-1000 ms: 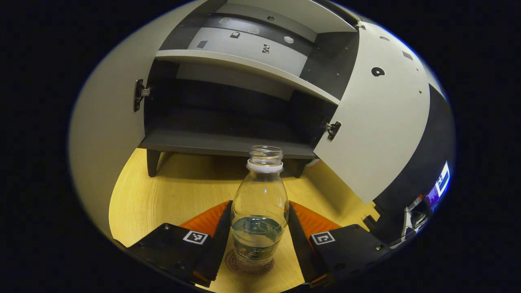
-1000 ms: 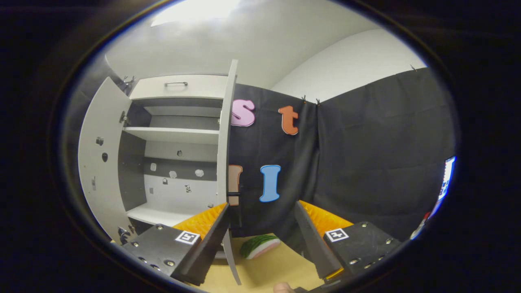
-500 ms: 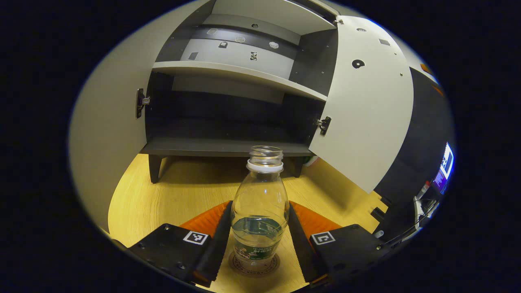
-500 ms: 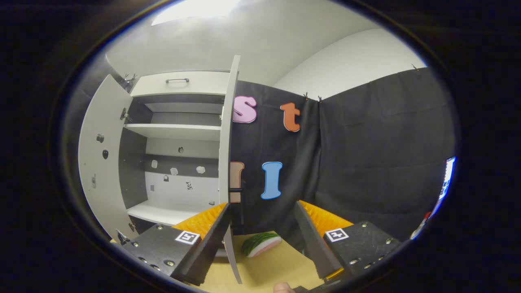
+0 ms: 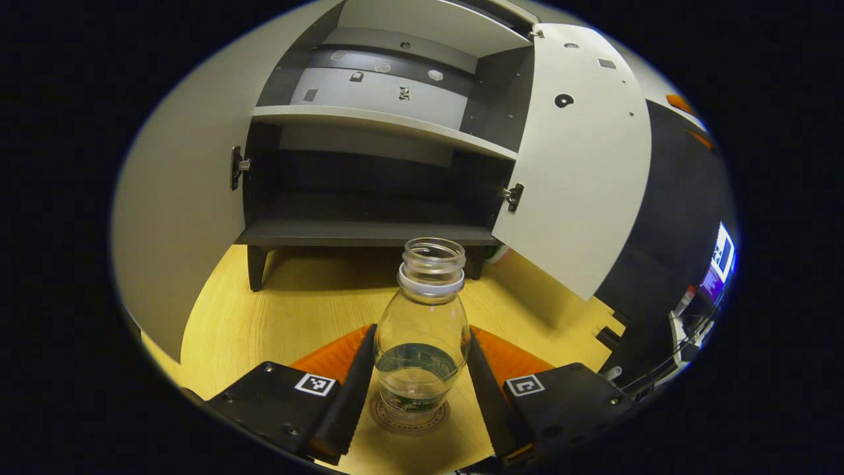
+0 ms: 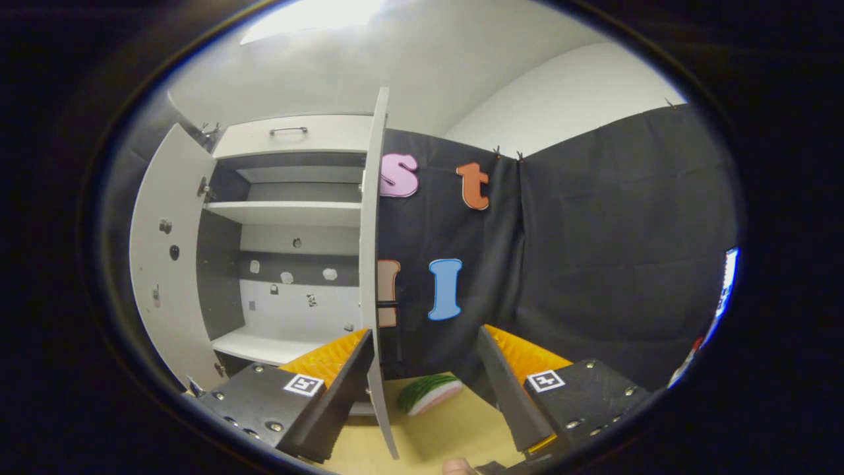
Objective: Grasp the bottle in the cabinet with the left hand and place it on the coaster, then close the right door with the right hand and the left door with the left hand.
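Holding: my left gripper [image 5: 421, 382] is pinching the bottle [image 5: 421, 336] between both fingers, low on its body.
Bottle: it is standing upright, uncapped, with a little water in it, and its base is sitting on the round coaster [image 5: 409, 415].
Coaster: it is lying flat on the wooden table [image 5: 297, 310], in front of the cabinet [image 5: 369, 178].
Cabinet: it is standing open on short legs, and its dark lower compartment is showing bare shelves.
Left door: the left door [image 5: 178, 198] is swinging wide to my left in the left gripper view.
Right door: the right door [image 5: 580, 165] is hanging open on its hinge; in the right gripper view I am seeing it edge-on [image 6: 373, 264], just beyond my left finger.
Right fingers: my right gripper [image 6: 422, 389] is hovering with its fingers spread apart and gripping nothing.
Beyond them: a watermelon-slice toy [image 6: 430, 393] is lying on the table near the foot of the right door.
Thumb: a fingertip [image 6: 456, 467] is peeking in at the bottom of the right gripper view.
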`<state>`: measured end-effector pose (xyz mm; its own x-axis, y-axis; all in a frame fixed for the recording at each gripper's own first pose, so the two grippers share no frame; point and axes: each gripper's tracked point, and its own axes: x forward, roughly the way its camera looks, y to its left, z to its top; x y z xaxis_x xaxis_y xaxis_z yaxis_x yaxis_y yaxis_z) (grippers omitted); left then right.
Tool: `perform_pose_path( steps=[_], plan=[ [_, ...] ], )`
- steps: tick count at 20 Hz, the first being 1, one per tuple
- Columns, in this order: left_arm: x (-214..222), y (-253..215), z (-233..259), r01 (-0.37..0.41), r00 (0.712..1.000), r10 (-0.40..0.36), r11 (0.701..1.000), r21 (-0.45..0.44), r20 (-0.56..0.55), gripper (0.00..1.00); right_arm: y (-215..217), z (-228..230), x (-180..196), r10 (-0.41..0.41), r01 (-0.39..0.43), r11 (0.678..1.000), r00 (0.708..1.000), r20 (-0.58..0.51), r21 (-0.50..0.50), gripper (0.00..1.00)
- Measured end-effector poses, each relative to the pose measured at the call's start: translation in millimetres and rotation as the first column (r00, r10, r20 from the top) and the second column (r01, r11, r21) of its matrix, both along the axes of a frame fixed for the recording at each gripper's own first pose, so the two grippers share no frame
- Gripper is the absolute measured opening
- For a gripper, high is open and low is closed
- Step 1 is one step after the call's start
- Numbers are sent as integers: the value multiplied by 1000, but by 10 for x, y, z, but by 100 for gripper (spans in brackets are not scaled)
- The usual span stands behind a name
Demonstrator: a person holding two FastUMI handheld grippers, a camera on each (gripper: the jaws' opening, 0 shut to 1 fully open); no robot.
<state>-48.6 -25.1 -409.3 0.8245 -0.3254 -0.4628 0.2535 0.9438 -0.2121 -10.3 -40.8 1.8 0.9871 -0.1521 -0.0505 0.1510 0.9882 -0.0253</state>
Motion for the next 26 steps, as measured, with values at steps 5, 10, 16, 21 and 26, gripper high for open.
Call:
perform_pose_path(
  steps=[5,10,16,21,26],
  plan=[
    [-99,3,-2,17,1000,-17,1000,22,-17,79,14,-29,2,7,-7,1000,1000,-2,9,96],
    [-156,2,-1,27,999,-26,999,43,-27,79,48,-60,2,13,-13,999,1000,-2,36,96],
    [-103,7,-6,14,999,-12,999,39,-46,82,89,-102,54,24,-24,999,1000,-5,48,96],
    [-79,-21,13,15,999,-12,998,63,-49,83,109,-121,86,33,-32,998,999,-6,56,96],
    [-69,-96,149,37,999,-36,996,75,-19,83,121,-120,106,40,-40,997,999,-4,58,96]
  ],
)
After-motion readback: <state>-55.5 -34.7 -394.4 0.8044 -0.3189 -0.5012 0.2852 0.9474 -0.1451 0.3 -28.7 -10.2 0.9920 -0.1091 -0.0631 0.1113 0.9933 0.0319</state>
